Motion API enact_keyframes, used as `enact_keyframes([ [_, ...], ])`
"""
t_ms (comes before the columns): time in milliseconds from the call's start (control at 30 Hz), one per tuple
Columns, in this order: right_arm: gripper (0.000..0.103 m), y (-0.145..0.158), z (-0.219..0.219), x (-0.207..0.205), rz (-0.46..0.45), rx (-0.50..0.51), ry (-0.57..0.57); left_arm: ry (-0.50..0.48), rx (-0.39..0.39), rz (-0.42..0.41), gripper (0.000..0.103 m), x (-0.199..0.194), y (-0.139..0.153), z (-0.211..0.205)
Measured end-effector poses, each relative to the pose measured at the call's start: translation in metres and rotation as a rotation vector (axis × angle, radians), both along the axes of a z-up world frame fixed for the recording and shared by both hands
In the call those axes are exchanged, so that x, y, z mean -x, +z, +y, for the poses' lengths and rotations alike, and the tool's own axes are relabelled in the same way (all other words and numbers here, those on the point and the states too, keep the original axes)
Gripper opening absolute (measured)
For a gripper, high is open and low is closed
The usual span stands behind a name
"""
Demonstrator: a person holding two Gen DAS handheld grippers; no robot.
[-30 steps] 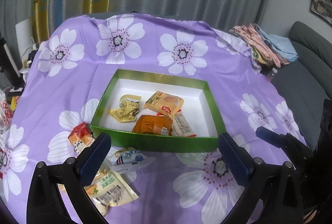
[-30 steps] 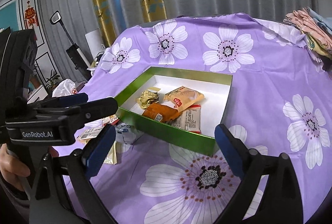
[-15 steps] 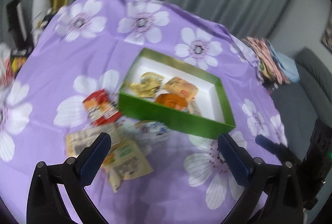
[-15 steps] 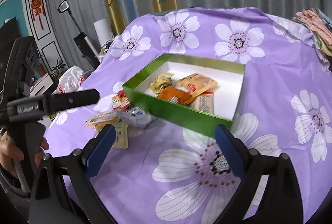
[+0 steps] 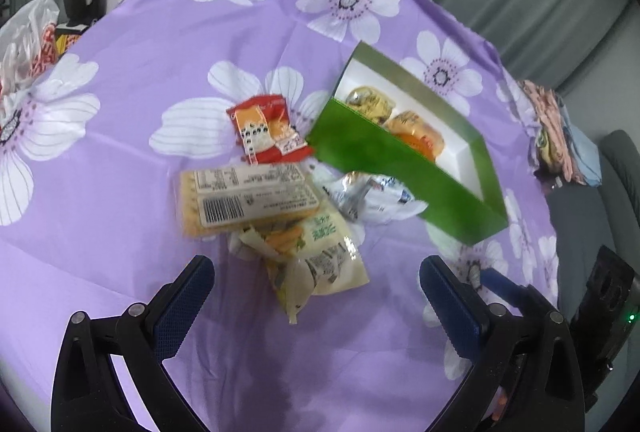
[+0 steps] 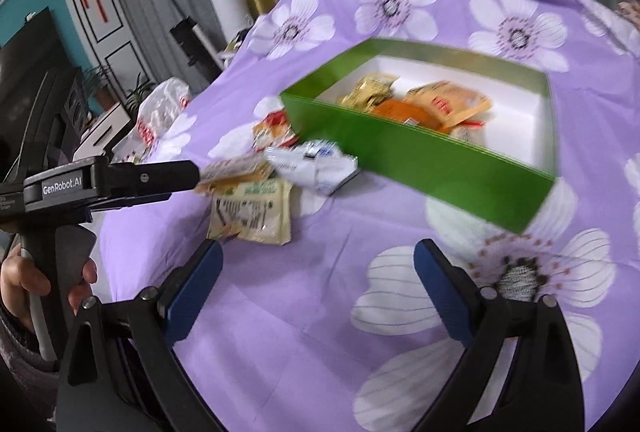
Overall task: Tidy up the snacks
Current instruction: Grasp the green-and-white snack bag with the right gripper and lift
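Snacks outside green box [image 5: 404, 160]: yellow-green packet [image 5: 320, 264] just ahead between left gripper [image 5: 316, 308] jaws, which are spread wide, empty | barcode packet [image 5: 248, 200], red packet [image 5: 266, 132], white wrapper [image 5: 372, 198] farther ahead | right gripper [image 6: 316, 288] jaws apart, empty; box ahead-right.

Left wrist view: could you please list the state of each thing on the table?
Green box: open, snacks inside.
Red packet: outside the box, flat.
Barcode packet: outside, overlapping the green-printed packet.
White wrapper: crumpled against the box.
Left gripper: open, empty.
Right gripper: open, empty.
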State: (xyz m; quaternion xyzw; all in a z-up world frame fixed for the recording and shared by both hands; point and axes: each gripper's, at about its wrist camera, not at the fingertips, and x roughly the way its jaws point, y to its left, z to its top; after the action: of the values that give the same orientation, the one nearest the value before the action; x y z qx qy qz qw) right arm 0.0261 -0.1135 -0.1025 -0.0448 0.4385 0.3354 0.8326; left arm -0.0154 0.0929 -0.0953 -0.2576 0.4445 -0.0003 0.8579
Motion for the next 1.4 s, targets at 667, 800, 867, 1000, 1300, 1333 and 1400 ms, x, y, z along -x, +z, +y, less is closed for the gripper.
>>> enact_keyframes([
  [667, 0.086, -0.049, 0.055, -0.023, 0.105, -0.034, 0.149, 0.003, 0.003, 0.003, 0.096, -0.011, -0.029, -0.001],
  [800, 0.084, -0.050, 0.066, -0.026, 0.104, -0.035, 0.183, 0.002, 0.006, 0.011, 0.086, -0.012, -0.032, 0.001],
  [867, 0.083, -0.051, 0.071, -0.027, 0.104, -0.033, 0.199, 0.001, 0.001, 0.014, 0.086, -0.013, -0.032, 0.001],
  [1000, 0.076, -0.053, 0.077, -0.029, 0.118, -0.032, 0.230, -0.004, -0.003, 0.023, 0.064, -0.014, -0.034, 0.001],
  [1300, 0.059, -0.055, 0.088, -0.026, 0.117, -0.031, 0.285, -0.016, -0.005, 0.034, 0.052, -0.016, -0.040, 0.000],
  [1333, 0.058, -0.054, 0.088, -0.025, 0.114, -0.029, 0.288, -0.017, -0.002, 0.034, 0.050, -0.016, -0.041, 0.000],
  [1400, 0.052, -0.054, 0.090, -0.023, 0.112, -0.028, 0.297, -0.024, 0.002, 0.034, 0.047, -0.016, -0.041, -0.001],
])
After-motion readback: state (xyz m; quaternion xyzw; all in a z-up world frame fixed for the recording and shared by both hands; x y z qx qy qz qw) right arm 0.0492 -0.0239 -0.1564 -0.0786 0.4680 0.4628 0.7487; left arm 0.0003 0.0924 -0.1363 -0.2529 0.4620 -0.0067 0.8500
